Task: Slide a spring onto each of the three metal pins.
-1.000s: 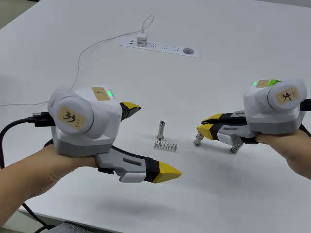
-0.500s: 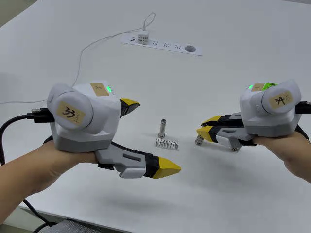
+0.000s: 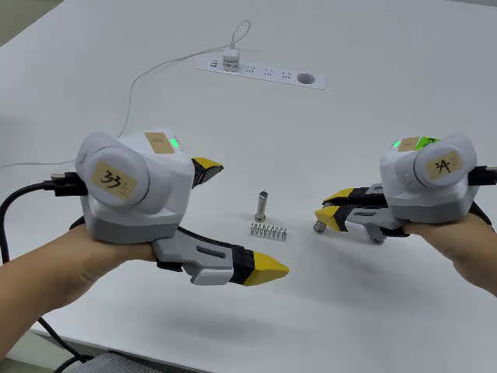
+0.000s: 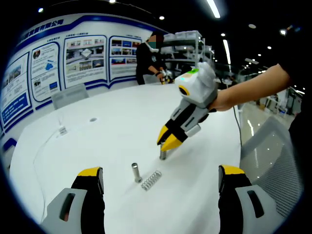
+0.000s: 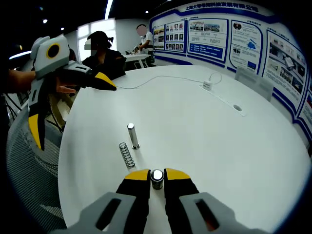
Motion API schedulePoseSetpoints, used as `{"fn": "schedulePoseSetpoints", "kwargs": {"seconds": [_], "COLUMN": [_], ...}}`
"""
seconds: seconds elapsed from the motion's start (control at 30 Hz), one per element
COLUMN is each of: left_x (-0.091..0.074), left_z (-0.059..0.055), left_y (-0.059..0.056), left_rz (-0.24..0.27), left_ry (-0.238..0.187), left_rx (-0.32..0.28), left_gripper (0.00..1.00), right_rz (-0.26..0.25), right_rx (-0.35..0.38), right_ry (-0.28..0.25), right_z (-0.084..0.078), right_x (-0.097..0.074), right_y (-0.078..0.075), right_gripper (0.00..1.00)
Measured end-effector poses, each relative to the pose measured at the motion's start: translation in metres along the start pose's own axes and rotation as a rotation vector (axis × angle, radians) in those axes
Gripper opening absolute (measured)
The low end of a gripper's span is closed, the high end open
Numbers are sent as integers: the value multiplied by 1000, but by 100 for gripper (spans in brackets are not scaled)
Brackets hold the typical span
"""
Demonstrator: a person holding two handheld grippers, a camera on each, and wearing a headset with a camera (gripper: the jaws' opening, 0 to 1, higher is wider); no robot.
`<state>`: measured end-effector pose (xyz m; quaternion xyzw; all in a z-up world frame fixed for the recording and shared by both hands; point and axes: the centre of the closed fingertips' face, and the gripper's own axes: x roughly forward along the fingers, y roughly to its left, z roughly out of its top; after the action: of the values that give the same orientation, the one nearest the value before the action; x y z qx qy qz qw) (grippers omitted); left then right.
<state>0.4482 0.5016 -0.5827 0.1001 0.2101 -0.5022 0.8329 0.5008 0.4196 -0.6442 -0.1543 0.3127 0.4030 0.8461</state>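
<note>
Closest to me, my left gripper hovers above the white table with its jaws spread wide and nothing between them. I read that as staged for a pickup, since the opening faces the unfinished pair. Just beyond its lower tip the loose spring lies on its side, and right behind that, close but not touching, the bare pin stands upright with no coils on it. Off to the right, at about the same depth, my right gripper is angled down with its jaws drawn narrow. From its own camera the tips sit on either side of the head of a sprung pin and appear to pinch it, probably to steady it or seat the coils. What looks like a second sprung pin peeks out from under that gripper's body. So I judge two pins dressed and one to go. Far across the table lies a power strip, its cable trailing left, well clear of the work.
</note>
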Motion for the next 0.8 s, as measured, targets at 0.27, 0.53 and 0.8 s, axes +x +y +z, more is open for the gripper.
{"fn": "schedulePoseSetpoints", "kwargs": {"seconds": [0.27,0.53,0.8], "left_x": [-1,-1,-1], "left_z": [1,2,6], "left_y": [0,-1,-1], "left_rz": [1,0,-3], "left_ry": [0,-2,-8], "left_rx": [4,7,13], "left_gripper": [100,100,100], "right_rz": [-3,-11,-19], "right_rx": [0,-5,-19], "right_ry": [6,4,-28], "right_z": [-1,1,15], "right_x": [0,-4,-12], "right_y": [0,-3,0], "right_gripper": [12,14,15]}}
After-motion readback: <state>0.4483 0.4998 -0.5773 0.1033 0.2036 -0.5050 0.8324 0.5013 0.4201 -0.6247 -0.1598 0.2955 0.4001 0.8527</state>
